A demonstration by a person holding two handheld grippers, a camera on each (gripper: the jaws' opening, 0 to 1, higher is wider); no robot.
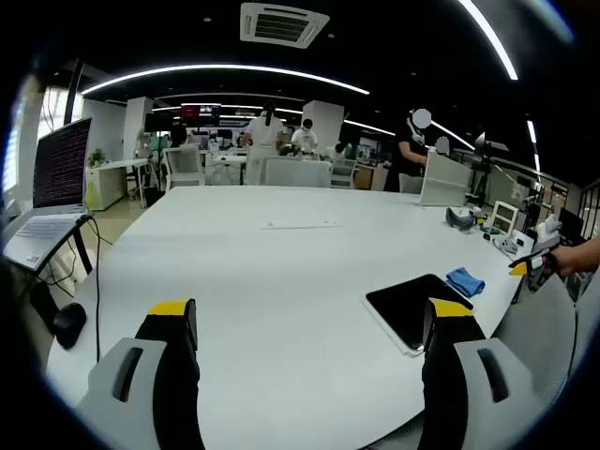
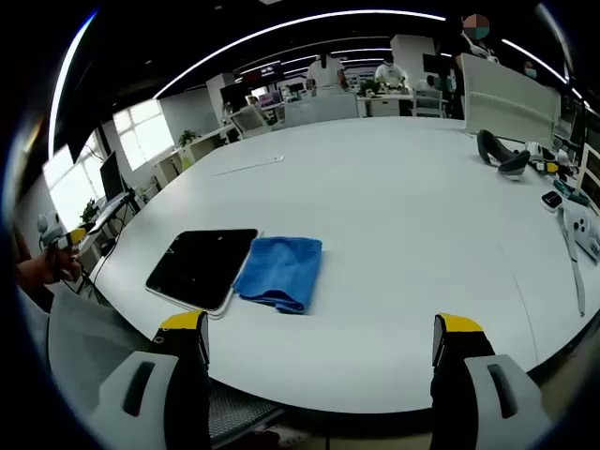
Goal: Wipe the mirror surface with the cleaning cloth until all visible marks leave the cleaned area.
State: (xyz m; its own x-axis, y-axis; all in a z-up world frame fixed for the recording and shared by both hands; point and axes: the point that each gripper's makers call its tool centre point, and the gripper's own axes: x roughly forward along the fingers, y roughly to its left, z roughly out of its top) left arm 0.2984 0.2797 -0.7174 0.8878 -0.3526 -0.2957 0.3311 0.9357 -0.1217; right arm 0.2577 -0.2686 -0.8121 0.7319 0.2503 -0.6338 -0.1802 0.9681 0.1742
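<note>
Lying flat on the white table (image 2: 403,216), the dark mirror (image 2: 202,267) sat near the table's near edge, and the blue cleaning cloth (image 2: 280,272) lay just to its right, its left edge touching the mirror's frame. In the right gripper view, the right gripper (image 2: 319,347) hung over the near table edge with its yellow-tipped jaws spread wide apart and nothing between them, the cloth and mirror lying beyond its left jaw. In the left gripper view, the left gripper (image 1: 311,330) was also held above the table with its jaws spread and empty; there the mirror (image 1: 415,307) lay just beyond the right jaw with the cloth (image 1: 465,281) on its far right side. A laptop (image 1: 56,192) stood on a stand at the far left.
</note>
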